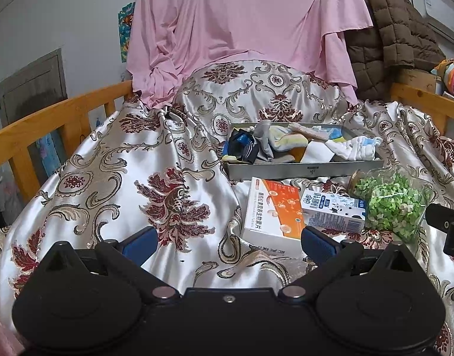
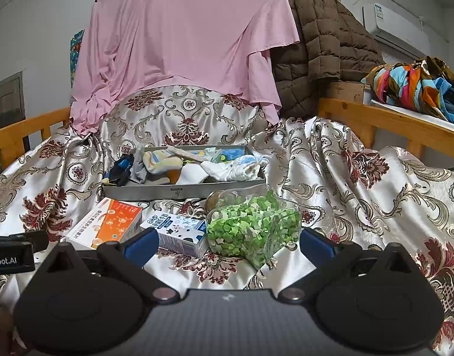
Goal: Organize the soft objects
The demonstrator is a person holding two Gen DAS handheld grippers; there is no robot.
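soft socks heaped in a metal tray on a satin-draped bed

left tongs [image 1: 229,241] and right tongs [image 2: 227,241] both gape, released and empty. crumpled socks [image 1: 289,142] fill the grey rectangular tray [image 1: 304,170]; nearer lie an orange-white carton [image 1: 271,210], a milk box [image 2: 176,231], and a clear jar [image 2: 253,222] of green bits on glossy floral cloth [image 1: 108,178] between wooden rails [image 1: 48,118].

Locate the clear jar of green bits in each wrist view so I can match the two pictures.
Left wrist view: the jar lies at the right, just right of the milk carton and in front of the metal tray's right end.
Right wrist view: the jar lies near the centre, between the open claw fingers.
Shared landmark: the metal tray of socks, directly behind the jar in both.
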